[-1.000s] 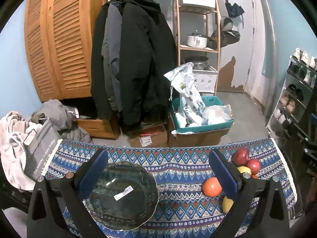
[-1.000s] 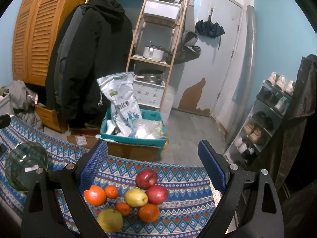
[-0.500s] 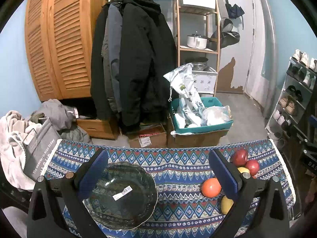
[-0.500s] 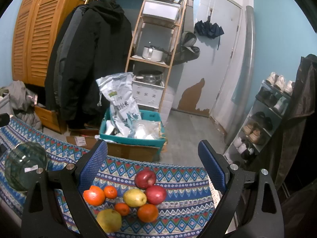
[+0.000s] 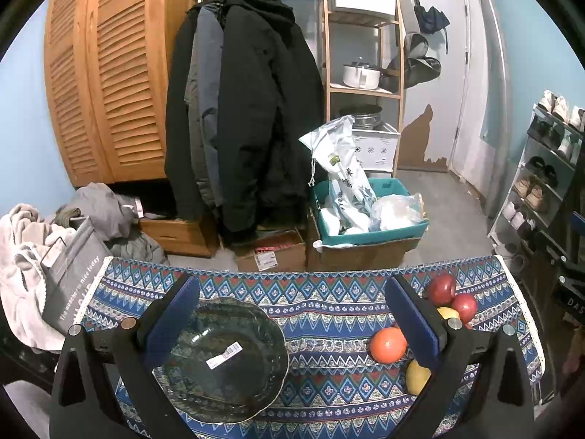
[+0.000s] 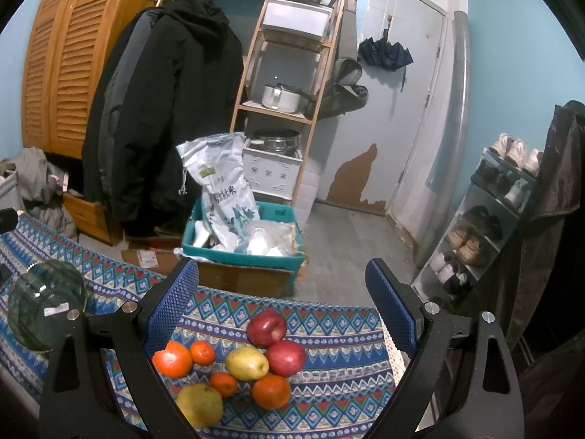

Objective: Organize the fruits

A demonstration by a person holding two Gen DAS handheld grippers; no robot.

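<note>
— Left wrist view: what sits at the left of the desk?

— A dark glass bowl with a scalloped rim and a white sticker, on the woven zigzag cloth. The left gripper hangs over it, ribbed blue pads wide apart, holding nothing.

— And to the right?

— A cluster of fruits: two glossy red apples, smooth oranges, yellow pears, touching one another. The right gripper hovers above, spread wide and empty.

Near the right edge of the cloth: two red apples, two pears, two big oranges, two small oranges. Toward the left edge: one glass bowl.
</note>
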